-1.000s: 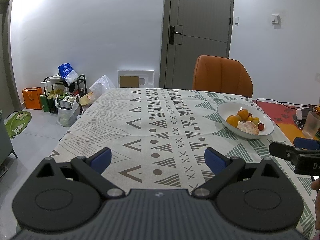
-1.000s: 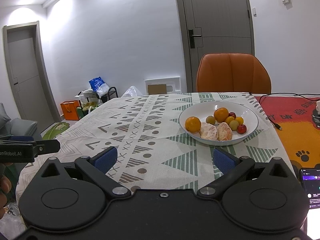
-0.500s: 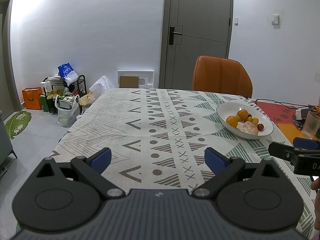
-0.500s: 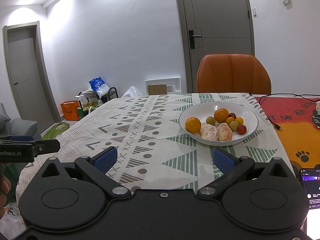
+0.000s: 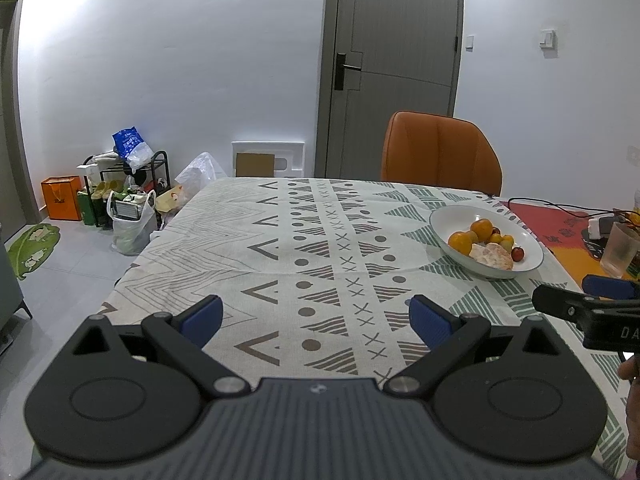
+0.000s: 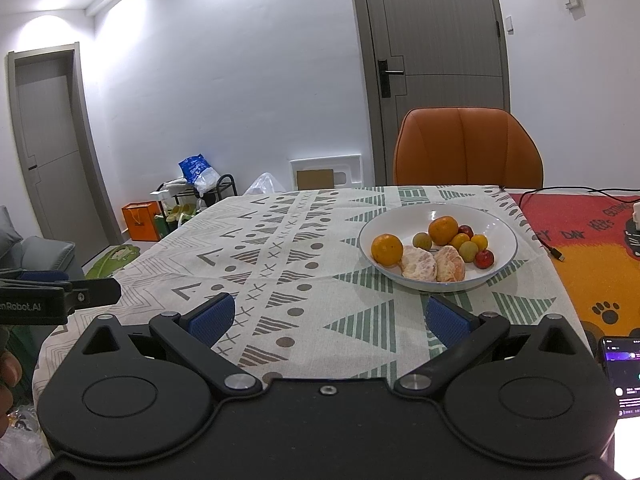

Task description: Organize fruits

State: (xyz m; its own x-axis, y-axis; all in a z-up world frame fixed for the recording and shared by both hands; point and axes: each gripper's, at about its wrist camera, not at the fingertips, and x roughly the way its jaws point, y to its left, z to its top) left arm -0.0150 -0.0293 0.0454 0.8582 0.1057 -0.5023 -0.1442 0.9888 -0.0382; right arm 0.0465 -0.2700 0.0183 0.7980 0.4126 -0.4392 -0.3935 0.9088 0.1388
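A white bowl [image 6: 500,224] sits on the patterned tablecloth, holding two oranges [image 6: 387,249], two peeled oranges [image 6: 419,264] and several small red, yellow and green fruits [image 6: 484,258]. In the left wrist view the same bowl [image 5: 452,216] lies to the far right. My right gripper [image 6: 330,318] is open over the cloth, just short of the bowl, with nothing between its blue pads. My left gripper [image 5: 316,317] is open too, over the bare cloth left of the bowl. Each gripper's side shows at the edge of the other view.
An orange chair [image 6: 468,146] stands at the table's far side before a grey door. A red and orange mat [image 6: 592,248] with a cable covers the table's right part, a phone [image 6: 622,364] lies at its near edge, and a frosted glass [image 5: 620,250] stands right of the bowl.
Both views have shifted only very slightly; the bowl sits a touch lower and closer in the left wrist view. Both grippers stay open and empty.
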